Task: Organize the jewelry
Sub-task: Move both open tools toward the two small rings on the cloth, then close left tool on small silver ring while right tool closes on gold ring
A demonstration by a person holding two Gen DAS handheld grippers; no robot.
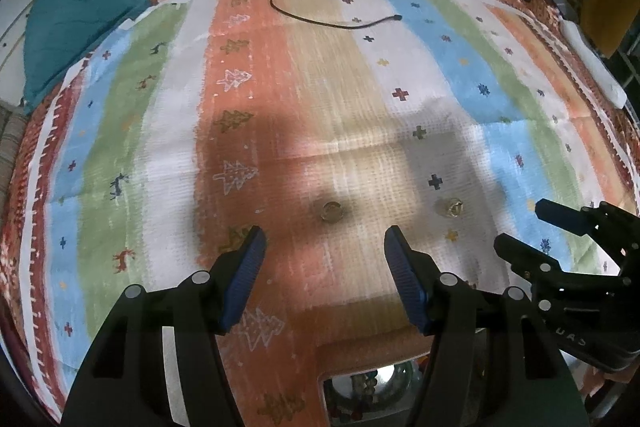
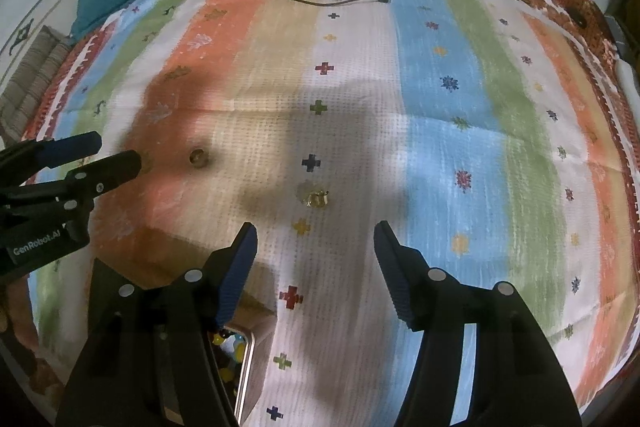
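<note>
Two small gold pieces of jewelry lie on a striped cloth. A round gold ring (image 1: 331,211) rests on the beige stripe, just ahead of my left gripper (image 1: 325,239), which is open and holds nothing. Another gold piece (image 1: 453,207) lies further right on the white stripe. In the right wrist view that piece (image 2: 316,198) sits just ahead of my right gripper (image 2: 315,233), open and holding nothing, and the ring (image 2: 198,157) lies to the left. A shiny metal box (image 2: 240,367) with colourful bits inside shows at the bottom edge, seen also below the left gripper (image 1: 372,391).
A black cable (image 1: 320,21) runs across the far part of the cloth. A teal cushion (image 1: 76,23) lies at the far left corner. A white power strip (image 1: 596,67) sits at the right edge. Each gripper appears at the side of the other's view.
</note>
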